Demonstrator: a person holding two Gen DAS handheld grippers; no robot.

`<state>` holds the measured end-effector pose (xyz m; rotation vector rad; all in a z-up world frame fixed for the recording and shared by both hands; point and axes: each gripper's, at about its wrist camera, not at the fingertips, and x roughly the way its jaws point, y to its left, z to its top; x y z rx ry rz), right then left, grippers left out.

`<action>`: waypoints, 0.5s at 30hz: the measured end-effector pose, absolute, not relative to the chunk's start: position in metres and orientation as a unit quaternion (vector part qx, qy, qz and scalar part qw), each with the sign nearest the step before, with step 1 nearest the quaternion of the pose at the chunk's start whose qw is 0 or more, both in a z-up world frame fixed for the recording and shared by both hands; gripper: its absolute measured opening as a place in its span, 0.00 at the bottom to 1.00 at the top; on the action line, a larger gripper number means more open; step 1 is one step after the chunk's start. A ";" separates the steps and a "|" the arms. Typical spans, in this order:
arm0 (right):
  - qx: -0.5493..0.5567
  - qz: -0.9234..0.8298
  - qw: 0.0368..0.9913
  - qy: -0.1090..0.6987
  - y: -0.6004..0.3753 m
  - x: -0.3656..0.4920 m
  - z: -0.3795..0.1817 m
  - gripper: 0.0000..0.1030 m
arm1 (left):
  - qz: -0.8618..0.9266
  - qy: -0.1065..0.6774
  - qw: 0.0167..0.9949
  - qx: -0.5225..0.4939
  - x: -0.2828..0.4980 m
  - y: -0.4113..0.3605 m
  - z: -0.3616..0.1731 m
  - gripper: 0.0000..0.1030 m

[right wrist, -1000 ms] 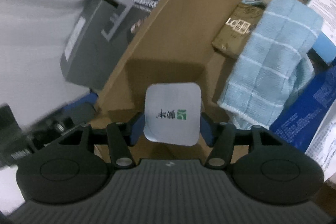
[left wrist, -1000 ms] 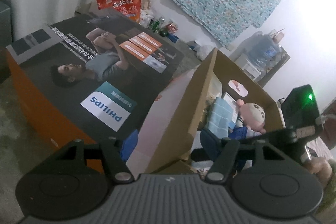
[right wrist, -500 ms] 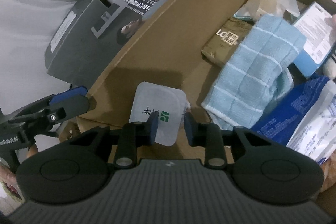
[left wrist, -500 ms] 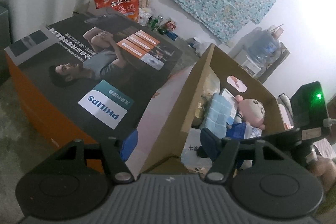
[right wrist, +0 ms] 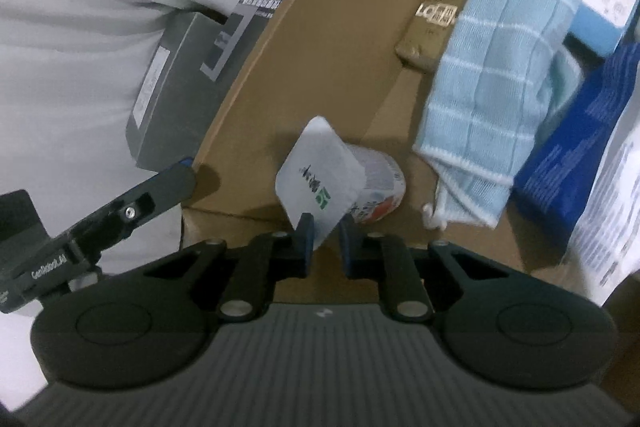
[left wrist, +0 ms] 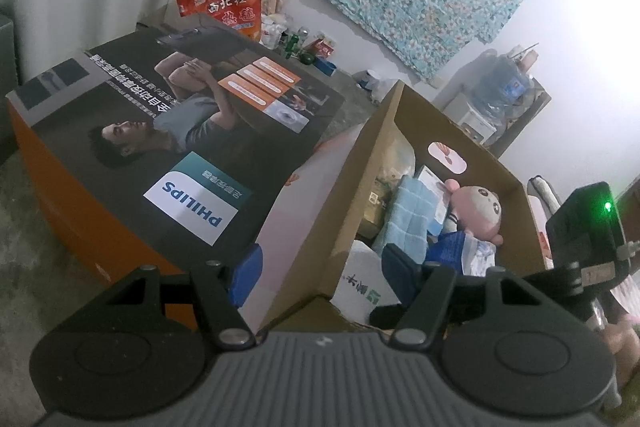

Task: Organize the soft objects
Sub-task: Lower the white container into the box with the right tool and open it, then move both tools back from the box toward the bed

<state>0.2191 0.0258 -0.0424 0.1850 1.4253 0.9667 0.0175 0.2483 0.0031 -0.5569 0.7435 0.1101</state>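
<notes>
Within a second the right claw point(right wrist: 323, 242) had pinched shut on the tilted white packet point(right wrist: 320, 175), tipping it toward one o'clock inside the cardboard box point(right wrist: 328, 39), likely placing it, while the left claw point(left wrist: 320, 269) hung wide open, empty.

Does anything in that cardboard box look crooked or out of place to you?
Yes: the white tissue pack sits tilted in the box's near corner, pinched at one edge by the right tongs rather than lying flat. The blue checked towel is draped unevenly over other items, one end hanging loose.
</notes>
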 end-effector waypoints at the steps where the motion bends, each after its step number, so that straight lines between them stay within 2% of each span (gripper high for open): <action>1: 0.081 0.425 0.647 0.628 0.026 0.218 -0.043 0.12 | 0.053 0.358 0.893 -0.269 0.018 0.248 0.003 0.65; 11: 0.089 0.416 0.698 0.576 -0.010 0.225 -0.012 0.22 | 0.054 0.346 0.901 -0.255 0.015 0.243 0.013 0.70; 14: 0.112 0.426 0.719 0.537 -0.037 0.223 0.008 0.31 | 0.051 0.338 0.910 -0.236 0.013 0.235 0.024 0.77; 15: 0.118 0.430 0.725 0.525 -0.046 0.222 0.014 0.38 | 0.050 0.335 0.913 -0.228 0.013 0.231 0.027 0.80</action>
